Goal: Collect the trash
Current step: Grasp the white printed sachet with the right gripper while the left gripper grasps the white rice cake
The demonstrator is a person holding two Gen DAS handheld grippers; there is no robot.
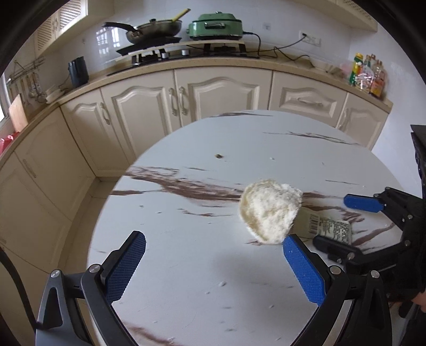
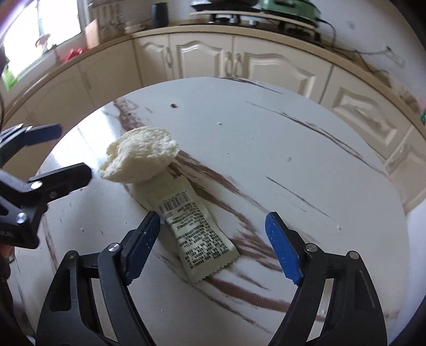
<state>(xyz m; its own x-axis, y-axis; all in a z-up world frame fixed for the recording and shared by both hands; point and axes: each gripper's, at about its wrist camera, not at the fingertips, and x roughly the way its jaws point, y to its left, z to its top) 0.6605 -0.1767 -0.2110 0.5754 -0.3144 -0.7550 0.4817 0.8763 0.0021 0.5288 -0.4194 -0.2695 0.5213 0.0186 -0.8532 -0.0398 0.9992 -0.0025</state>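
A pale, flat sachet wrapper (image 2: 195,234) lies on the round marble-look table (image 2: 306,149), its upper face printed with a barcode and a dense block of small dark text too fine to read; its near end has a zigzag crimped edge. A white, crumbly, rounded piece of bread-like food (image 2: 138,155) rests on the far end of the wrapper, its surface rough and porous. The tabletop is glossy white with brown veins streaking across it, and a small dark crumb (image 2: 174,106) sits farther back. The right gripper (image 2: 211,226) hangs over the wrapper with its jaws spread, the black fingers lined with blue, finely ribbed pads (image 2: 282,247); the left finger's tip is just beside the wrapper's edge and the pads press on nothing. The left gripper (image 1: 213,247) is likewise spread wide, its blue knurled pads on either side of bare tabletop, with the bread piece just past its right fingertip and not between the pads. Behind the table runs a curved run of cream cabinets (image 1: 149,106) with raised-panel doors and metal handles under a beige counter. On it stand a gas hob with a dark frying pan (image 1: 153,30), a green electric cooker (image 1: 215,25) with a black cord to a wall socket, a black kettle (image 1: 78,71), and some bottles (image 1: 368,75) whose labels are illegible.
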